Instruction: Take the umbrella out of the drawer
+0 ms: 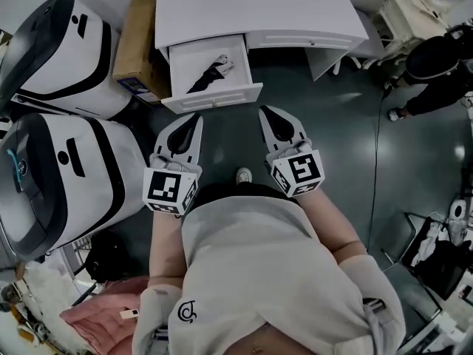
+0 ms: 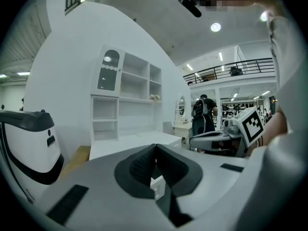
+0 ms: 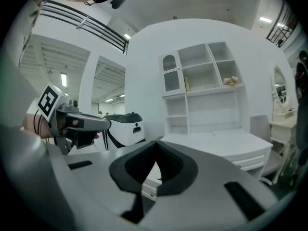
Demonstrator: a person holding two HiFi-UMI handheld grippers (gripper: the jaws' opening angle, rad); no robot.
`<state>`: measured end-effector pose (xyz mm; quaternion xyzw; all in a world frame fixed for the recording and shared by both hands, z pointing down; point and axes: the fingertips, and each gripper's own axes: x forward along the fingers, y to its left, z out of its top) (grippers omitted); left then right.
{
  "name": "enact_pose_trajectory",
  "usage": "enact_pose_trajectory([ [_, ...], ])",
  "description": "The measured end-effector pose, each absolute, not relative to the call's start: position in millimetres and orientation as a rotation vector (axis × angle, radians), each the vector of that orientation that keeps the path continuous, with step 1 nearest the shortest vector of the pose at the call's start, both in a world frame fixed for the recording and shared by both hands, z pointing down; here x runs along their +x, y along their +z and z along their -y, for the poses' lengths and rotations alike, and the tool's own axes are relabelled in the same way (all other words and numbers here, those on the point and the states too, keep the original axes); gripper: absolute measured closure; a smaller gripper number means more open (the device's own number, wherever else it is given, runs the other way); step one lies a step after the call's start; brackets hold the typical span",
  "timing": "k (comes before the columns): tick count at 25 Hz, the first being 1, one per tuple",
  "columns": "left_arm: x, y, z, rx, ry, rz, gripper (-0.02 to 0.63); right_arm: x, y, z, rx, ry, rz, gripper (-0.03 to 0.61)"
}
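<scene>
A black folded umbrella lies slantwise in the open white drawer of a white desk. My left gripper hangs just in front of the drawer's front panel, jaws shut to a point with nothing between them. My right gripper is level with it, a little right of the drawer, also shut and empty. In the left gripper view the closed jaws point at the desk, with the right gripper beside them. The right gripper view shows its closed jaws and the left gripper.
Two large white-and-black machines stand to the left, with a cardboard box beside the desk. A white shelf unit rises behind the desk. A person in dark clothes is at the far right. Pink cloth lies lower left.
</scene>
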<state>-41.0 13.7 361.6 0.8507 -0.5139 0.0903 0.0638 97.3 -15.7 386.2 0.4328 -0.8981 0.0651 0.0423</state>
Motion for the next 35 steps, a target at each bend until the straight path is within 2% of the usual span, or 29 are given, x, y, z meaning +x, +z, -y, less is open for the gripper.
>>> enact_pose_trajectory([
  [7, -33, 393, 53, 2.553, 0.352, 1.507, 0.600, 114, 392, 78, 1.313, 0.132, 2.743, 0.571],
  [13, -45, 442, 124, 2.510, 0.412, 1.391, 0.600, 99, 407, 132, 1.289, 0.097, 2.705, 0.572],
  [25, -39, 572, 225, 2.460, 0.738, 1.036, 0.589, 75, 472, 225, 1.318, 0.319, 2.566, 0.571],
  [27, -30, 596, 229, 2.442, 0.795, 0.970, 0.571, 78, 485, 232, 1.321, 0.358, 2.547, 0.571],
  [30, -25, 633, 237, 2.390, 0.854, 0.879, 0.496, 77, 503, 246, 1.329, 0.400, 2.522, 0.571],
  [35, -29, 691, 240, 2.279, 0.948, 0.788, 0.418, 77, 525, 263, 1.353, 0.469, 2.475, 0.571],
])
